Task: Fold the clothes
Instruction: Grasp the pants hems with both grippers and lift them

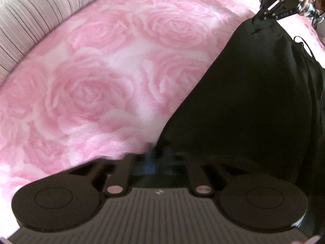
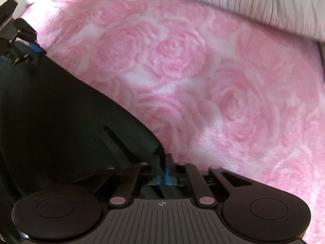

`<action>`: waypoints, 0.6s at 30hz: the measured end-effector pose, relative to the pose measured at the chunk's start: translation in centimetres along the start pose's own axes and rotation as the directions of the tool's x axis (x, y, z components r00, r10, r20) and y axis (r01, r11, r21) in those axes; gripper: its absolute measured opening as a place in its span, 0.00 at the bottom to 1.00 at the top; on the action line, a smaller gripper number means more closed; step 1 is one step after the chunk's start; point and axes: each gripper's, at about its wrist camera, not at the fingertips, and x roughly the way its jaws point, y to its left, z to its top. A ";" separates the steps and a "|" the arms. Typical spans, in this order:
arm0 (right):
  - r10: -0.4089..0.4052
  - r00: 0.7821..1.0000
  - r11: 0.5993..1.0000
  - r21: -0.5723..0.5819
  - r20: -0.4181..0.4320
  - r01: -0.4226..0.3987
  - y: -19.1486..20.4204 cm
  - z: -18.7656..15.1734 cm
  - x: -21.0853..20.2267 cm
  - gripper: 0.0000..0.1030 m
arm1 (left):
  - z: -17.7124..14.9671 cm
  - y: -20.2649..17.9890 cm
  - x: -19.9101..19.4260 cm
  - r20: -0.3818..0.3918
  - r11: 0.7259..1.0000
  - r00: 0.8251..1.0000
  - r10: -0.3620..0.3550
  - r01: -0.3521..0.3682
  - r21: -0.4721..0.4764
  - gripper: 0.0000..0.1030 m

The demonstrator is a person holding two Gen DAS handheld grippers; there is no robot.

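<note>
One black garment (image 1: 254,101) on one pink rose-print blanket (image 1: 101,71). Left gripper (image 1: 156,158) and right gripper (image 2: 163,168) each clamped on a garment corner. No legible writing.

A fluffy pink blanket (image 1: 97,85) printed with large roses spreads across nearly the whole scene, its blooms a deeper pink on a paler ground (the pile looks soft and a little blurred toward the edges). Along its far edge lies a pale ribbed cover (image 1: 26,20) with thin dark stripes, resting against the blanket's border; the right wrist view shows the same striped fabric curving over the top.
</note>
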 end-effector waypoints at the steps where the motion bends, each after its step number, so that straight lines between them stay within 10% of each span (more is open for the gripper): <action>1: -0.025 0.999 1.000 -0.012 0.021 0.025 0.6 -0.4 -0.8 0.00 | -0.3 -0.7 -0.6 0.019 0.999 0.999 0.030 -0.030 0.010 0.01; 11: -0.270 0.934 0.916 -0.236 0.233 0.324 14.0 -8.9 -13.1 0.00 | -8.8 -12.9 -14.7 0.206 0.943 0.956 0.210 -0.142 -0.301 0.01; 18: -0.237 0.970 0.920 -0.331 -0.042 0.211 23.9 -19.6 -12.8 0.00 | -18.2 -22.9 -13.7 -0.007 0.787 0.994 0.106 -0.088 -0.611 0.04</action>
